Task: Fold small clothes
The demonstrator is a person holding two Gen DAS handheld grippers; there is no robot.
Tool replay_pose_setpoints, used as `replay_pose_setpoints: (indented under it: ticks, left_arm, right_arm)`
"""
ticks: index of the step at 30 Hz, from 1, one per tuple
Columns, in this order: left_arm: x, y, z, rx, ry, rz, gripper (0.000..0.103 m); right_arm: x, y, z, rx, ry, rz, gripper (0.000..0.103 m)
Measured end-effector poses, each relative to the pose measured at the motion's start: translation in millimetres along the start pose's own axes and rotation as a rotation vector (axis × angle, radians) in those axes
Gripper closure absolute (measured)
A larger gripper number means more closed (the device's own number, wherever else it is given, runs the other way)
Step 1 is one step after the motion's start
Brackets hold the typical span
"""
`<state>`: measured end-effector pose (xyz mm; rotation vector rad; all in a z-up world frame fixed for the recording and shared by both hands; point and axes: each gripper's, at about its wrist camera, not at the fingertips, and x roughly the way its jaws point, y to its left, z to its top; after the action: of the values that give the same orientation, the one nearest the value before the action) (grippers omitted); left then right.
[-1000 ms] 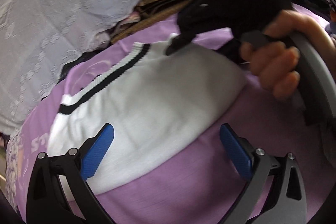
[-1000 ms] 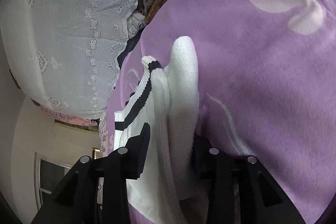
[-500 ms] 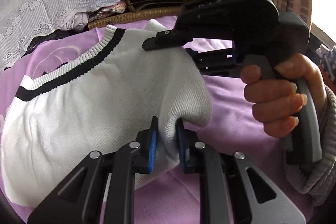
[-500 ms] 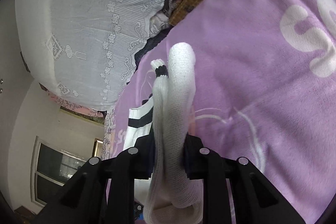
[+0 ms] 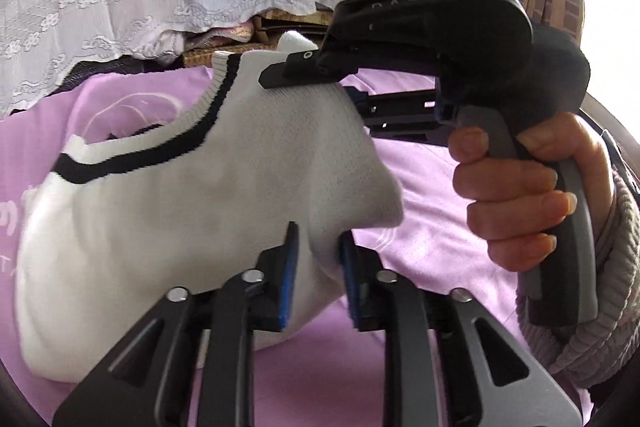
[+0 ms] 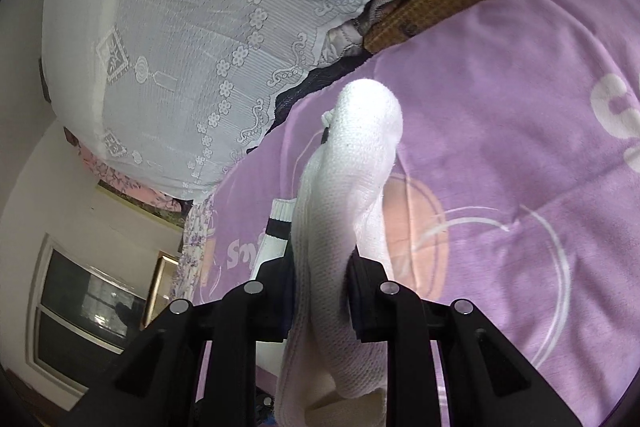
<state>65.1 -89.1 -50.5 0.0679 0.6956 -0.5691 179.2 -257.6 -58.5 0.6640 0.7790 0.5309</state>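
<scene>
A fold of the white sock (image 5: 192, 211) is pinched in the left hand-held gripper (image 5: 318, 267), its jaws easing apart; the toe is clamped in the right hand-held gripper (image 6: 320, 283), above the purple blanket (image 5: 420, 179). With the grip loosening, the sock may slip and sag.

Ahead of our left gripper (image 5: 318, 267) the sock (image 5: 168, 219) hangs with a fold between the jaws, which are easing apart. Its cuff runs up and away to the left, and its far corner sits in our right gripper (image 5: 344, 95), ahead and to the right. Under both lies the blanket (image 5: 424, 179). Past the right gripper (image 6: 320, 287), the sock (image 6: 352, 187) stands on edge between its fingers. Beyond the blanket (image 6: 500, 107), behind everything, hangs the lace cloth (image 6: 200, 7).
</scene>
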Motion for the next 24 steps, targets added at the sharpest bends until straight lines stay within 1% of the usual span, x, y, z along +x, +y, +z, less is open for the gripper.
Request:
replay_pose_setpoints:
  ticks: [1, 2, 3, 4, 5, 6, 8, 10, 12, 13, 15, 17, 21, 24]
  left_arm:
    - [-4, 4, 1, 0.002, -0.005, 0.006, 0.074]
    - [-8, 8, 0, 0.005, -0.009, 0.011, 0.069]
    - [-14, 13, -2, 0.006, -0.012, 0.015, 0.061]
    - [-22, 21, -4, 0.007, -0.02, 0.024, 0.057]
    - [-28, 28, -7, 0.009, -0.028, 0.041, 0.047]
    - [-34, 35, -10, 0.01, -0.036, 0.065, 0.041]
    - [-44, 58, -17, -0.011, -0.055, 0.156, 0.036]
    - [-47, 91, -22, -0.102, -0.049, 0.203, 0.035]
    - [-43, 120, -25, -0.19, -0.02, 0.25, 0.036]
    - [-37, 133, -25, -0.219, 0.005, 0.275, 0.036]
    - [-30, 146, -27, -0.242, 0.034, 0.299, 0.037]
    - [-25, 155, -26, -0.258, 0.049, 0.292, 0.037]
    - [-26, 170, -17, -0.292, 0.023, 0.248, 0.037]
    - [-29, 184, -17, -0.315, 0.008, 0.264, 0.037]
  right_arm:
    - [2, 8, 0, -0.009, -0.001, -0.015, 0.081]
    - [4, 14, 0, -0.015, -0.001, -0.026, 0.081]
    - [7, 21, 0, -0.023, 0.002, -0.036, 0.081]
    - [9, 27, 0, -0.033, 0.004, -0.048, 0.081]
    - [12, 34, 0, -0.045, 0.006, -0.062, 0.081]
    - [14, 39, 0, -0.054, 0.007, -0.076, 0.081]
    - [19, 48, -1, -0.061, 0.007, -0.101, 0.081]
    - [24, 54, -2, -0.062, 0.006, -0.12, 0.081]
    - [30, 62, -5, -0.07, 0.009, -0.14, 0.08]
    - [34, 68, -7, -0.077, 0.01, -0.152, 0.08]
    - [40, 79, -9, -0.093, 0.009, -0.174, 0.08]
    - [47, 89, -12, -0.106, 0.005, -0.191, 0.08]
    - [65, 112, -18, -0.123, 0.006, -0.216, 0.08]
    - [82, 129, -25, -0.133, 0.013, -0.224, 0.08]
